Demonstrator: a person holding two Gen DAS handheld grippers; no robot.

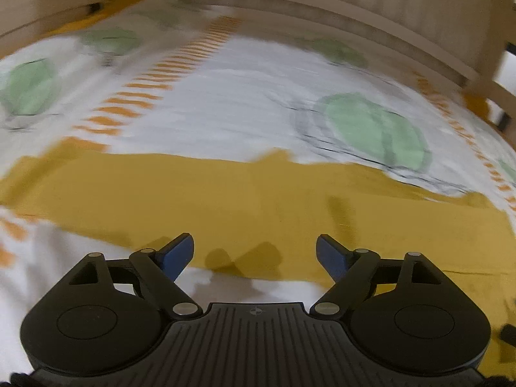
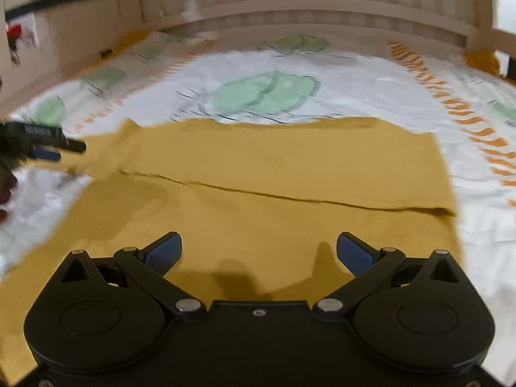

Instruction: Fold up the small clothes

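A mustard-yellow garment (image 2: 258,167) lies flat on the patterned bed sheet (image 2: 354,80), with one part folded over so that an edge line crosses it. My right gripper (image 2: 259,251) hovers over its near part, open, nothing between the blue pads. In the left wrist view the same garment (image 1: 225,200) stretches across as a wide yellow band, and my left gripper (image 1: 254,254) stands open above its near edge, holding nothing. The left gripper (image 2: 42,148) also shows at the left edge of the right wrist view, beside the garment's left end.
The white sheet (image 1: 242,106) has green blobs and orange dashed stripes. A pale wooden slatted rail (image 2: 290,3) bounds the far side and a side rail (image 1: 48,9) runs along the left. A person's hand (image 2: 6,187) shows at the far left.
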